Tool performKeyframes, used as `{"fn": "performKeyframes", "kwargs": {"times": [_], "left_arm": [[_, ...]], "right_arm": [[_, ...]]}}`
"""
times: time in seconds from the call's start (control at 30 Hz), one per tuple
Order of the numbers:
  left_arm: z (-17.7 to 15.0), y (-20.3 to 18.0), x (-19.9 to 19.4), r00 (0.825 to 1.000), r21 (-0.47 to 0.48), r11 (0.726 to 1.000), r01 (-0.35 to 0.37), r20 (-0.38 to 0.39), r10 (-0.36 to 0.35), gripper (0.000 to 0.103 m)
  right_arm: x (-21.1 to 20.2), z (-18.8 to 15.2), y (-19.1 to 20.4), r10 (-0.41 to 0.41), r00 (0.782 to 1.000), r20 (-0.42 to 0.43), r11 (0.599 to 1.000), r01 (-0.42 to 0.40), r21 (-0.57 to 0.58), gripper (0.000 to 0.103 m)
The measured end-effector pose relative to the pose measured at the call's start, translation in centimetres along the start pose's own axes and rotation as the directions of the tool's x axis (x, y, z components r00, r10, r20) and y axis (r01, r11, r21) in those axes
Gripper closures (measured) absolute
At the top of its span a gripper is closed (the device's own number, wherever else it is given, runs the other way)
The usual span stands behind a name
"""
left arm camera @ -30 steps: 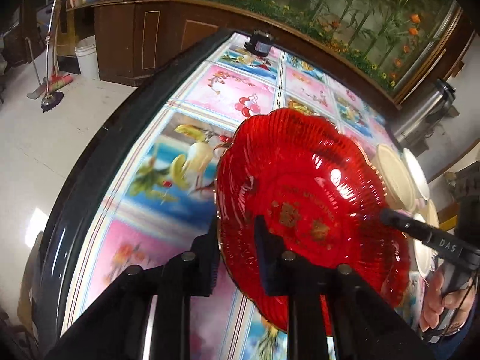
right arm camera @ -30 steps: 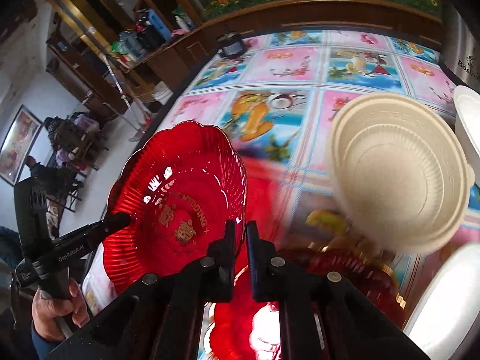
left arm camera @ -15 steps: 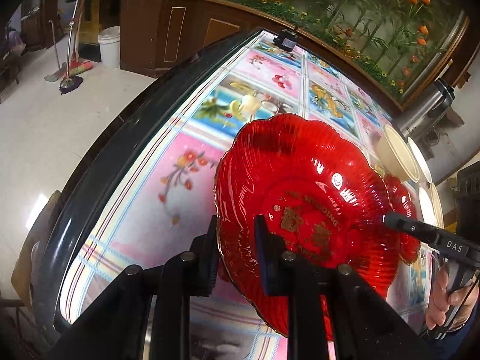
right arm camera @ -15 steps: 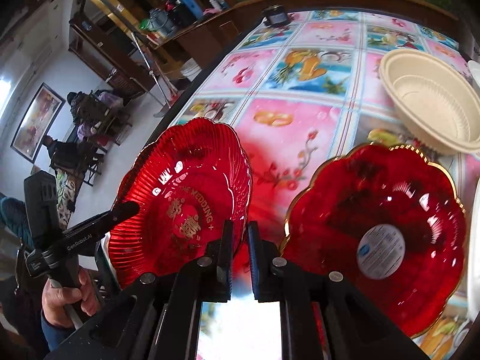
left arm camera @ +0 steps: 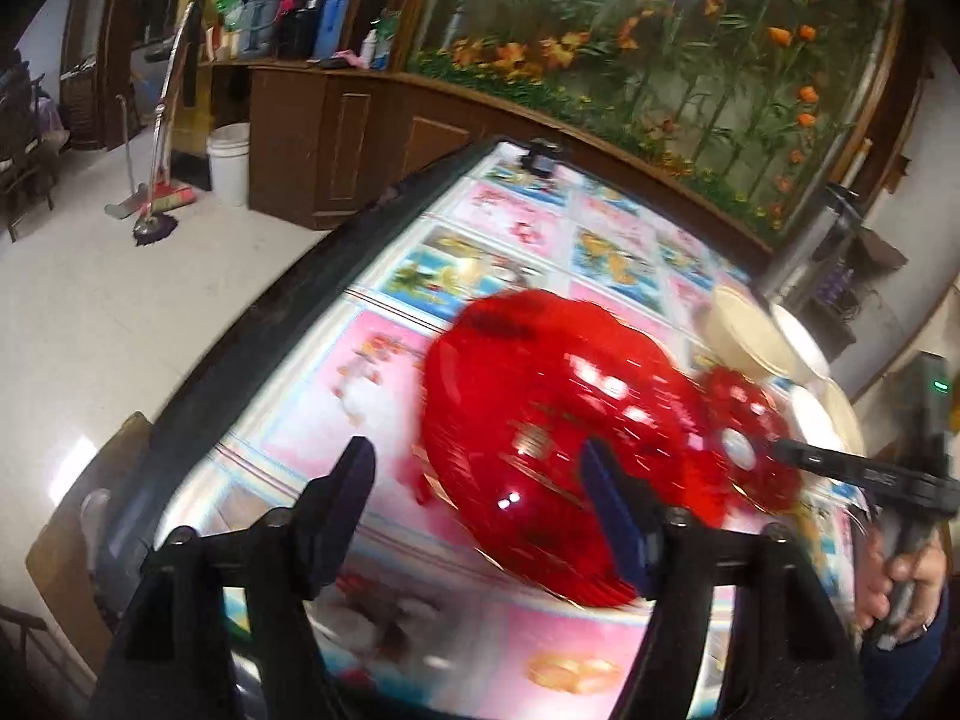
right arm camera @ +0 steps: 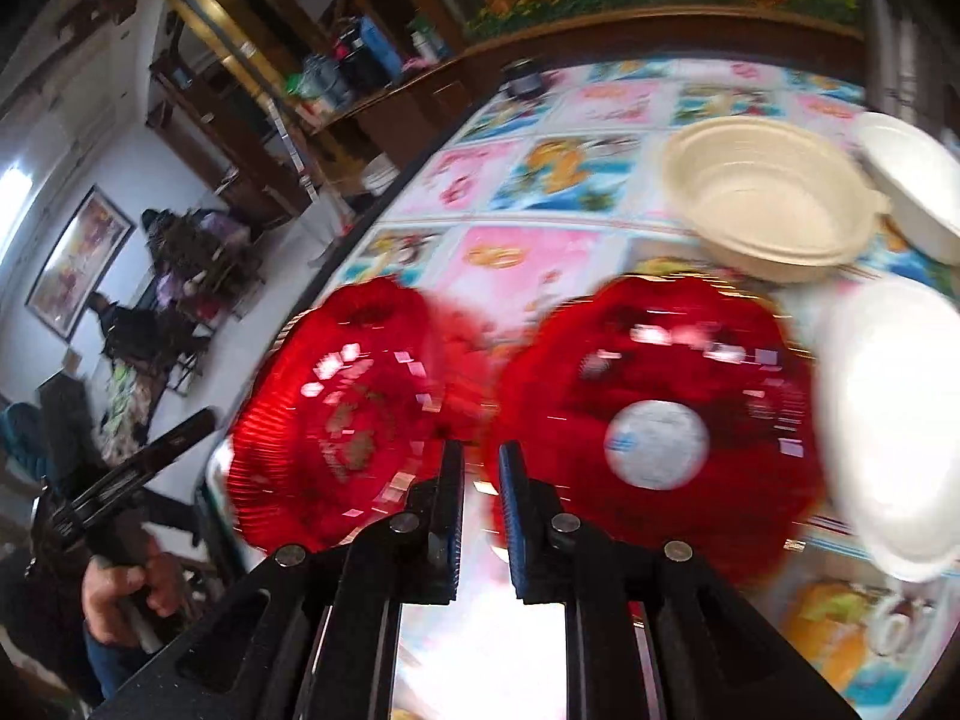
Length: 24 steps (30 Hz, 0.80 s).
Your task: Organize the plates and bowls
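Two red scalloped plates lie side by side near the table's front edge. The one with gold lettering (left arm camera: 552,420) (right arm camera: 354,408) sits in front of my left gripper (left arm camera: 480,468), which is open with its jaws wide apart and empty. The one with a round white sticker (right arm camera: 660,420) (left arm camera: 750,438) sits to its right. My right gripper (right arm camera: 482,468) is almost shut with a narrow gap and holds nothing, between the two plates. Both views are motion blurred.
A beige bowl (right arm camera: 768,198) (left arm camera: 744,324) and white bowls (right arm camera: 918,186) (right arm camera: 894,414) stand at the right. The table has a colourful picture cloth (left arm camera: 600,252) and a dark rim (left arm camera: 288,312). A small dark jar (left arm camera: 543,159) stands at the far end.
My left gripper has opened and let go of the lettered red plate, which now lies on the table. The right gripper stays between the two plates.
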State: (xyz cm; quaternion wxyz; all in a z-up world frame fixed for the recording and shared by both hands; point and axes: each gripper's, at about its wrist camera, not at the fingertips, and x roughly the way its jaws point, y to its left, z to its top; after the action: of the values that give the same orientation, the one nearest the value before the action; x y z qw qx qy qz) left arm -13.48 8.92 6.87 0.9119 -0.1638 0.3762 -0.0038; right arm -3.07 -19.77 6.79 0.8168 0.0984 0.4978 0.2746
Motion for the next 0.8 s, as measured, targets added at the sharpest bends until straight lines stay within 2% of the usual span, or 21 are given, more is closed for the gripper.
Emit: {"fn": "performKeyframes", "kwargs": {"times": [0.17, 0.27, 0.43, 0.57, 0.63, 0.7, 0.8], "left_arm": [[-1.8, -5.0, -0.2, 0.997, 0.101, 0.992, 0.070, -0.036, -0.066, 0.030], [-2.9, -7.8, -0.2, 0.996, 0.161, 0.983, 0.084, -0.056, -0.076, 0.030], [-3.9, -11.1, 0.3, 0.988, 0.213, 0.968, 0.136, -0.094, -0.119, 0.030], [-4.7, -13.1, 0.8, 0.980, 0.239, 0.954, 0.179, -0.127, -0.152, 0.030], [-5.0, -14.1, 1.1, 0.975, 0.246, 0.947, 0.205, -0.141, -0.174, 0.030], [-5.3, -15.2, 1.6, 0.968, 0.252, 0.941, 0.227, -0.160, -0.191, 0.030], [-5.7, -16.3, 2.6, 0.964, 0.257, 0.937, 0.236, -0.179, -0.194, 0.030]], "right_arm": [[0.6, -1.1, -2.1, -0.051, 0.997, -0.050, 0.999, 0.051, 0.005, 0.088], [0.8, -1.9, -2.8, -0.080, 0.994, -0.071, 0.997, 0.080, -0.014, 0.088], [-0.5, -4.6, -3.1, -0.076, 0.991, -0.107, 0.997, 0.073, -0.036, 0.088], [-3.3, -8.2, -2.8, -0.032, 0.989, -0.147, 0.998, 0.023, -0.057, 0.088], [-5.0, -9.6, -2.7, 0.014, 0.991, -0.134, 0.997, -0.024, -0.076, 0.088], [-7.8, -10.6, -3.2, 0.034, 0.997, -0.067, 0.996, -0.039, -0.076, 0.088], [-10.8, -11.3, -5.4, -0.053, 0.997, 0.048, 0.998, 0.055, -0.030, 0.087]]}}
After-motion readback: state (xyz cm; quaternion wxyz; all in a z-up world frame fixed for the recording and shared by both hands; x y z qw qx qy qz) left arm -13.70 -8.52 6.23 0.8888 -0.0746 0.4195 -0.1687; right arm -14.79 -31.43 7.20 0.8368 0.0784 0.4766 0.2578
